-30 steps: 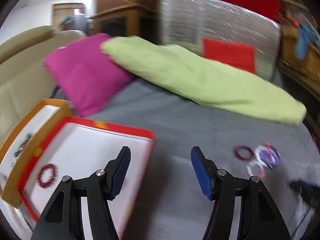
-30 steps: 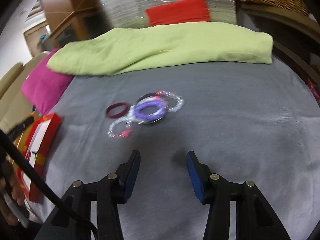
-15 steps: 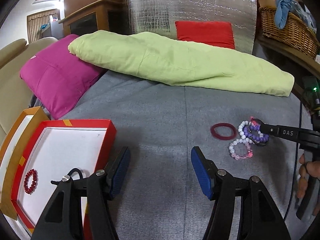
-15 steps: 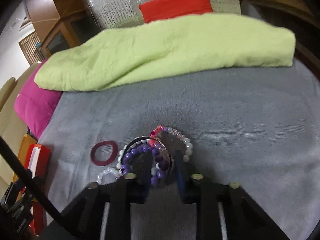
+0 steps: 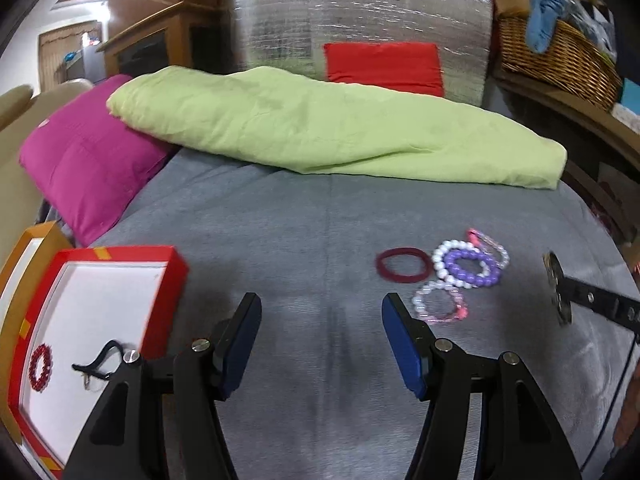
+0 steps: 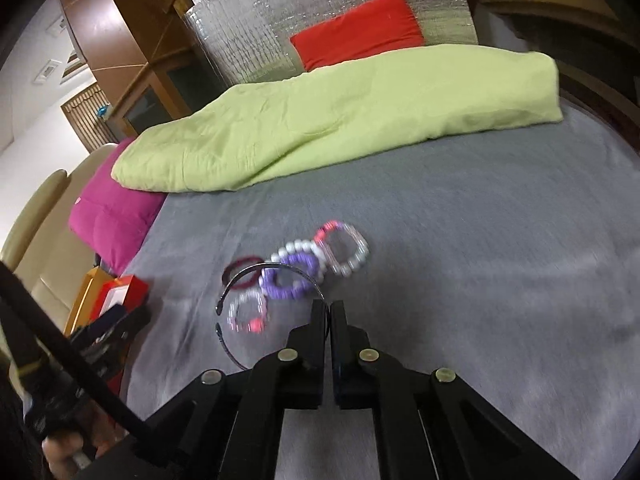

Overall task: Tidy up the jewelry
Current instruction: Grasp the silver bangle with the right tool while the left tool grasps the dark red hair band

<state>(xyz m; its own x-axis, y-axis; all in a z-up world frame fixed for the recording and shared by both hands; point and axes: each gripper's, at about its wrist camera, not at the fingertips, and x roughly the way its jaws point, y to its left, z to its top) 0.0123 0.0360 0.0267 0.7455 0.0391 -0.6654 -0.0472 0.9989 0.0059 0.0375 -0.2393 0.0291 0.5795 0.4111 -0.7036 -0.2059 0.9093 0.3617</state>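
Note:
Several bracelets lie on the grey bed: a dark red band (image 5: 404,266), a purple bead bracelet (image 5: 472,270), a white bead one (image 5: 444,254) and a pink-white one (image 5: 440,304). My right gripper (image 6: 330,308) is shut on a thin metal bangle (image 6: 256,280), lifted above the pile; it also shows in the left wrist view (image 5: 558,292). My left gripper (image 5: 320,340) is open and empty, between the bracelets and a red-rimmed white tray (image 5: 172,280) that holds a red bead bracelet (image 5: 40,368) and a dark item (image 5: 100,362).
A green duvet (image 5: 340,132) and a magenta pillow (image 5: 88,168) lie across the back of the bed. An orange-rimmed box (image 5: 24,240) sits left of the tray. A wicker basket (image 5: 556,52) stands on a shelf at the right.
My right gripper has closed on the metal bangle and lifted it back from the pile. The left gripper stayed open and shifted slightly.

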